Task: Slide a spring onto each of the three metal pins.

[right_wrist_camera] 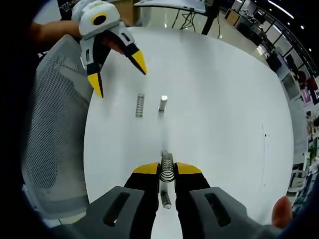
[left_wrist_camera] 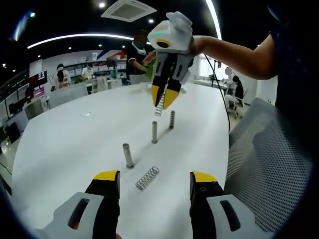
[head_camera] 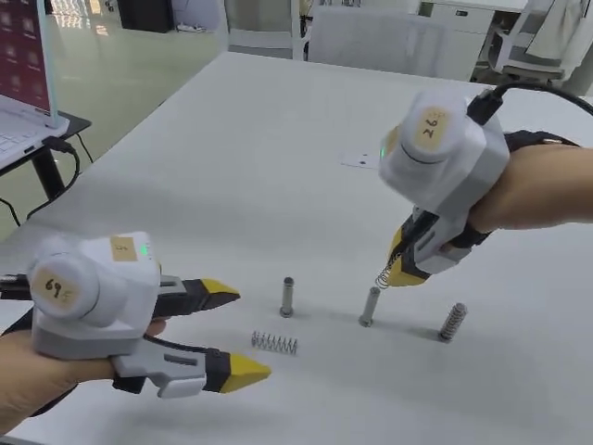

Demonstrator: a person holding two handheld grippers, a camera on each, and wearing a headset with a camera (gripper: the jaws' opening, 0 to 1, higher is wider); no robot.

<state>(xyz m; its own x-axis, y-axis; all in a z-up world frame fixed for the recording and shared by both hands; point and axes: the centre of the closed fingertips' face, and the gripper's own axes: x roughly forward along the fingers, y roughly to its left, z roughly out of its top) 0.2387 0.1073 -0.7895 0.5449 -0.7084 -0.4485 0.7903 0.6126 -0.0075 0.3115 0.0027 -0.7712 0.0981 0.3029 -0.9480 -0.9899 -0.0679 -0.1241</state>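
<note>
Now the right claw holds a spring pointing steeply down.

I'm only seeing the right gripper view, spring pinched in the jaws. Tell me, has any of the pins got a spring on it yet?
Observer: Yes. In the head view a fitted spring stands on the rightmost pin.
Operator: Is the held spring down on the middle pin?
Observer: Not yet. In the left gripper view it hangs from the right gripper with its lower end just above that pin, a small gap between.
</note>
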